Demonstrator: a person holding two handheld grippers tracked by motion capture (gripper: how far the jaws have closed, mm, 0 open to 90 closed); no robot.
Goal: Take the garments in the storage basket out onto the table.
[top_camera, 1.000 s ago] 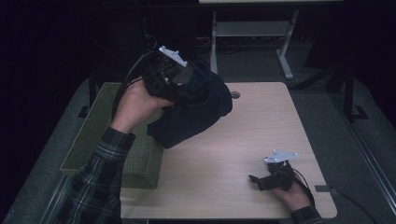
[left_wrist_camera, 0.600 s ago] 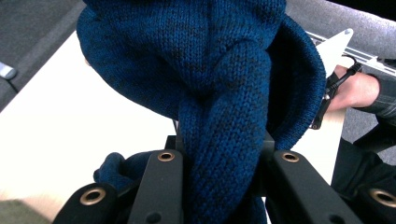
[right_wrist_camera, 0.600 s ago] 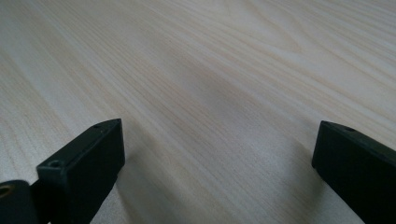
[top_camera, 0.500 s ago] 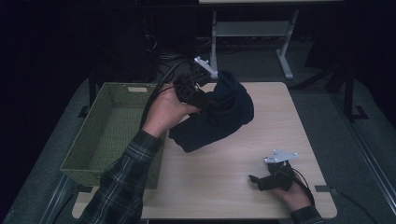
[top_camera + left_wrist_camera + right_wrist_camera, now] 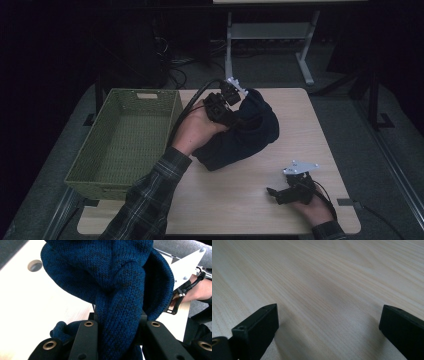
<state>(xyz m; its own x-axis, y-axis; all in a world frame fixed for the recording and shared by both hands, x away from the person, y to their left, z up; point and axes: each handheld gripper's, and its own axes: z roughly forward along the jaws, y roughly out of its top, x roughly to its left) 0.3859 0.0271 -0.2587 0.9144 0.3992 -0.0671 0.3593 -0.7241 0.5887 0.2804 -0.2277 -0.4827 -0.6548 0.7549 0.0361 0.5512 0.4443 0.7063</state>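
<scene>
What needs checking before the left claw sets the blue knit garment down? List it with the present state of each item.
1. Left claw grips the blue knit garment: ok, a bunched fold sits pinched between its jaws.
2. Garment over the table, not the green basket: ok, it is beside the basket.
3. Garment fully resting on the wood: cannot tell, its lower edge looks near or on the surface.
4. Right claw apart from the garment: ok, it sits near the table's front edge.
5. Right claw free: ok, jaws open over bare wood.
6. Basket ready to receive: ok, nothing lies in it.
</scene>
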